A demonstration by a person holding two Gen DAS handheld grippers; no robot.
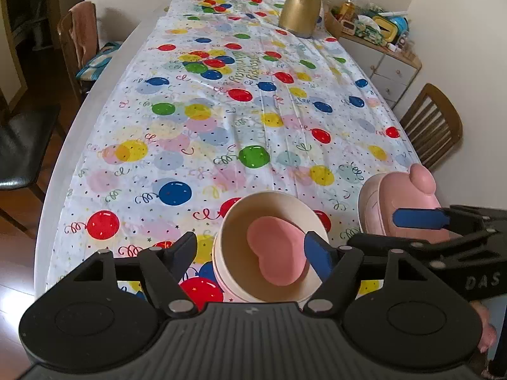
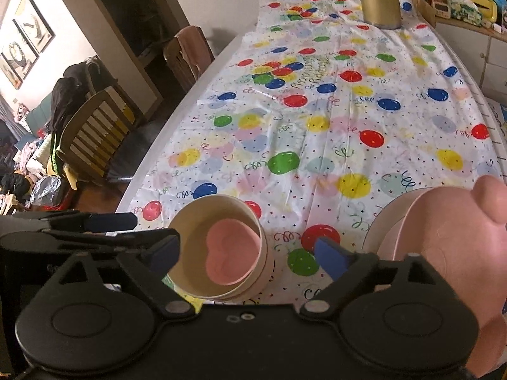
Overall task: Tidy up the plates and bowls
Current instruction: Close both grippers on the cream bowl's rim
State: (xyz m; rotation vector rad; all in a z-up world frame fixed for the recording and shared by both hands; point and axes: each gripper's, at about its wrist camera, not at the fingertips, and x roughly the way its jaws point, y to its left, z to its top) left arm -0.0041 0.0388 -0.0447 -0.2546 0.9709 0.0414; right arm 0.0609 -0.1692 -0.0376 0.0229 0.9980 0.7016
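Currently, the stacked bowls (image 1: 269, 247) stand upright on the near part of the counter (image 1: 104, 72), rims nested and mouths facing up. A pink heart-shaped dish (image 1: 277, 250) lies flat in the bottom of the top bowl. Its long axis runs from lobes to tip; in the left wrist view the lobes sit at the near right and the tip points far left. Nesting keeps the footprint small, which suits the organizing task.

The left tongs (image 1: 252, 248) are spread, one finger outside the left wall of the stack and the blue pad (image 1: 317, 253) of the other at its right rim. No contact with the bowls can be confirmed.

To the right of the stack, pink plates (image 1: 402, 202) stand on edge, faces roughly vertical. They appear to lean together; what supports them is hidden. A rounded pink knob (image 1: 421, 179) projects at the top of the nearest plate.

The right tongs (image 2: 247, 251) are also spread and grip nothing. In the right wrist view, the bowls lie just left of centre and the plates fill the right edge. Judged from this layout, the plates remain to be laid flat or stacked.

A gold jug (image 1: 301, 9) stands at the far end, well apart from the tableware.
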